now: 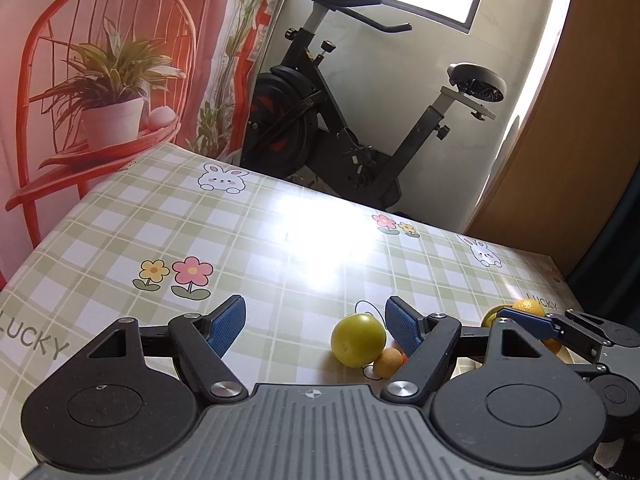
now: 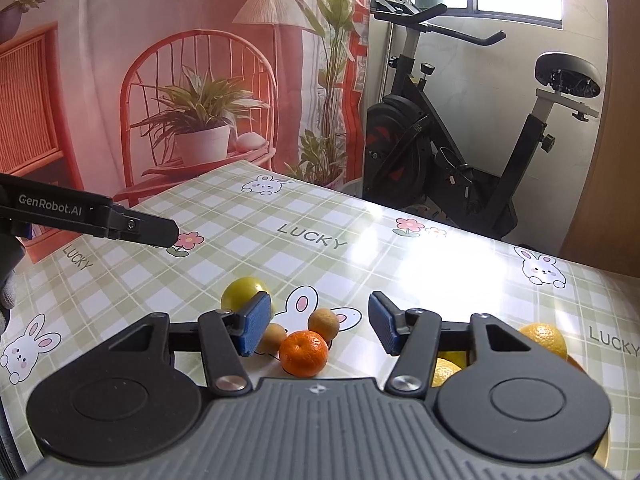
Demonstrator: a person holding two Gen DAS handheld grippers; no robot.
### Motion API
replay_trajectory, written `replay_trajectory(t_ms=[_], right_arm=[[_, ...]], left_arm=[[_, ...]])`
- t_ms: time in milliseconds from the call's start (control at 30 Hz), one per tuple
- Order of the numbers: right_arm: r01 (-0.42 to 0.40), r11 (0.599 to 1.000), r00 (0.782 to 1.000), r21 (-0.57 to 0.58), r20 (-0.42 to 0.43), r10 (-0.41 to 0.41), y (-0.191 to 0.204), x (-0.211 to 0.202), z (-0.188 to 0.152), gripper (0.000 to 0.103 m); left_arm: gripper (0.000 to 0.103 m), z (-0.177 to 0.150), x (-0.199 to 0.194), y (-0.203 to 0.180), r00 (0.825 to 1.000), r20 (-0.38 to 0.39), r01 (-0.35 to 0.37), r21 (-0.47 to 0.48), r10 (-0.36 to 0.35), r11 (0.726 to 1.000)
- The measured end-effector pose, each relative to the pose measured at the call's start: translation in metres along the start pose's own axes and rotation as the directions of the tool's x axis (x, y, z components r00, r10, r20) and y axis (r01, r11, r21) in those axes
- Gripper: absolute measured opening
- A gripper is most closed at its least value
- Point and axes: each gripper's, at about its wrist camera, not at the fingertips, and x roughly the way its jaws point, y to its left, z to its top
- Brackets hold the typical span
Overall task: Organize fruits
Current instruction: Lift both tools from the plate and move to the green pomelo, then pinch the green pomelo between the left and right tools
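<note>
Both claws are held over the bench (image 2: 320, 240), which is covered by a green checked cloth printed with rabbits and flowers.

Left claw (image 1: 316, 326): jaws spread wide, nothing gripped. A green fruit (image 1: 357, 339) lies on the cloth just beside its right finger, with a small orange fruit (image 1: 388, 361) touching it.

Right claw (image 2: 320, 326): jaws wide open, nothing held. An orange mandarin (image 2: 304, 353) is seen between the fingers, resting on the cloth. Two small tan fruits (image 2: 323, 322) lie just beside it, and the green fruit (image 2: 242, 292) sits behind the left finger. Yellow and orange citrus (image 2: 544, 338) is grouped at the right, partly hidden by the claw body.

An exercise bike (image 2: 460, 140) stands beyond the bench
</note>
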Motion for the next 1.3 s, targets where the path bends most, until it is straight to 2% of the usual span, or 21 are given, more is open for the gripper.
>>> replay_trajectory(t_ms=[200,467,567,733,900,1133,1300], right_arm=[[-0.025,1.000,0.999,-0.017,-0.035,0.025,0.006,0.018,0.001,0.056],[-0.115,0.987,0.990,-0.114,-0.090,0.105,0.036,0.053,0.010,0.057],[-0.126,0.981,0.988,-0.146,-0.104,0.112,0.047,0.067,0.010,0.058],[-0.119,0.986,0.985,-0.121,-0.142,0.101,0.051,0.088,0.007,0.060],[-0.113,0.988,0.981,-0.104,-0.167,0.095,0.049,0.097,0.002,0.060],[-0.121,0.990,0.979,-0.079,-0.174,0.106,0.045,0.098,-0.002,0.057],[-0.119,0.990,0.979,-0.070,-0.173,0.105,0.045,0.098,-0.004,0.053]], left_arm=[[0.078,-0.002,0.009,0.004,1.000,-0.025,0.010,-0.002,-0.010,1.000],[0.078,0.013,0.026,0.018,0.998,-0.049,0.045,-0.044,-0.047,0.998],[0.078,0.016,0.036,0.021,0.995,-0.073,0.059,-0.057,-0.063,0.997],[0.078,0.013,0.053,0.021,0.985,-0.117,0.118,-0.089,-0.128,0.989],[0.078,-0.001,0.074,0.017,0.966,-0.175,0.169,-0.120,-0.188,0.978],[0.077,-0.010,0.091,0.010,0.953,-0.217,0.194,-0.107,-0.213,0.975],[0.074,-0.013,0.098,0.009,0.949,-0.229,0.196,-0.110,-0.217,0.974]])
